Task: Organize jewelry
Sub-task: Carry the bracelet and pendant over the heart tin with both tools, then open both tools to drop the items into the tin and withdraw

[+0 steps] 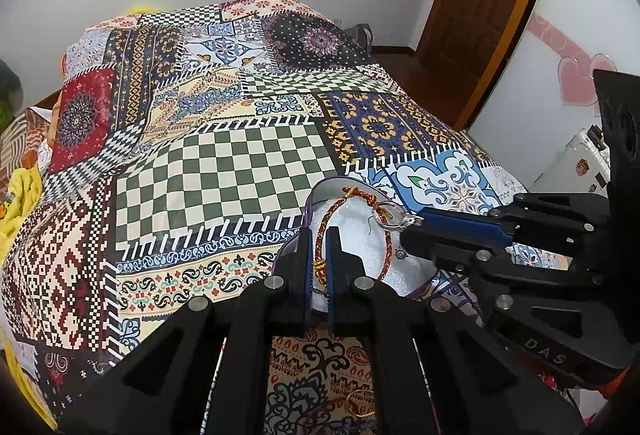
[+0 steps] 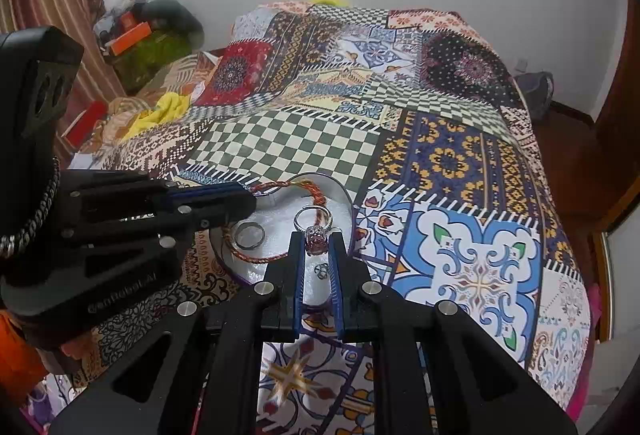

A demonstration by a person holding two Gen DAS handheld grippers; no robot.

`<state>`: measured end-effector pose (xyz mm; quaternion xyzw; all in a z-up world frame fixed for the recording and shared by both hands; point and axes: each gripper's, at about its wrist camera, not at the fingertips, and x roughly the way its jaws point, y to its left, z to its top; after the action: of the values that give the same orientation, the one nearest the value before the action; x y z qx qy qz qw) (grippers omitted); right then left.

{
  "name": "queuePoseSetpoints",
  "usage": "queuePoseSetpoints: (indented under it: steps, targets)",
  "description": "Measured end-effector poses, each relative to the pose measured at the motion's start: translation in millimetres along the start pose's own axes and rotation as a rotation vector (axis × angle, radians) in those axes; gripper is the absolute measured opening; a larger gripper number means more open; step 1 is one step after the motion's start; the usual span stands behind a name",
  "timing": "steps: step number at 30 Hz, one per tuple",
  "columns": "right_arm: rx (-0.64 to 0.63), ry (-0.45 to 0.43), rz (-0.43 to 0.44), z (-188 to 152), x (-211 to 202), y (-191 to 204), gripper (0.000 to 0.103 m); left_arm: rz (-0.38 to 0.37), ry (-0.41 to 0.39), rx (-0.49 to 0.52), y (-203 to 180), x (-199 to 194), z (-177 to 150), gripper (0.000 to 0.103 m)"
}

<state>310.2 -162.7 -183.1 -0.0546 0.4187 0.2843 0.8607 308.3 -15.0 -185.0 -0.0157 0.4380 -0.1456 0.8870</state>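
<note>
From the left wrist, the left gripper (image 1: 319, 235) has its fingers drawn narrow around the red braided bracelet (image 1: 352, 231), pinching the cord near its gold beads over the white-lined dish (image 1: 360, 239) that sits on the patchwork bed (image 1: 224, 163). The cord looks light, soft and floppy, so it will likely sag and swing; the beaded knot seems the firmest place to hold. From the right wrist, the right gripper (image 2: 318, 241) has its fingers closed on a silver ring with a pink stone (image 2: 316, 233), gripped at the stone setting above the same dish (image 2: 280, 271). This ring is small, stiff and probably slippery. A plain grey band (image 2: 249, 235) and a small charm (image 2: 321, 270) lie in the dish.
</note>
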Motion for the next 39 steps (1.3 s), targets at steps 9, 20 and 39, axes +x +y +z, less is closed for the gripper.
queuePoseSetpoints:
  steps: [9,20,39]
  targets:
    - [-0.01,0.068,0.035,0,17,0,0.01,-0.007,0.018,-0.006,2,5,-1,0.004]
    - [-0.049,0.078,0.017,-1,18,5,0.011,0.029,0.01,0.007,-1,0,-3,0.005]
    - [-0.101,0.013,-0.044,-1,-22,24,0.018,0.07,-0.066,0.0,-4,-60,-8,0.03]
